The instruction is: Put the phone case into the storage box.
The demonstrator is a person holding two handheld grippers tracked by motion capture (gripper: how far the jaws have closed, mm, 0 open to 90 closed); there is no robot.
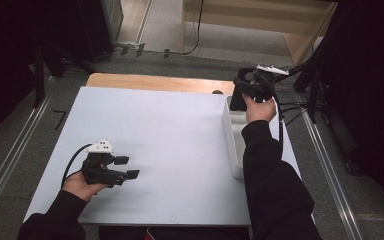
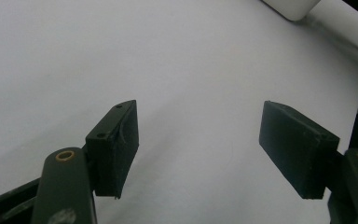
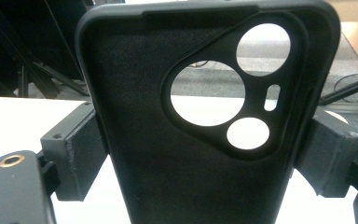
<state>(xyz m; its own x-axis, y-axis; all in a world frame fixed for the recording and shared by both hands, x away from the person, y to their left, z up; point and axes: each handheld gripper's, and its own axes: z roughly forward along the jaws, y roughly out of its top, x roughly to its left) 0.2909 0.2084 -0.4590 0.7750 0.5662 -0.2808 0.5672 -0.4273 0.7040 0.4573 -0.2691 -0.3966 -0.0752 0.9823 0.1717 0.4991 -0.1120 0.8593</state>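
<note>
Right tool clamps a black phone case by its two long edges, pads pressing both sides; case stands upright in the grip, camera cutouts at the top, open inside facing the tool's camera. It sits over the far end of the white bin at the counter's far right corner, long axis roughly vertical, so the drop into the bin looks to be straight down. Left tool rests near the counter's near left corner, jaws apart with nothing between them, well apart from bin and case. Right hand is clearly the nearer one
</note>
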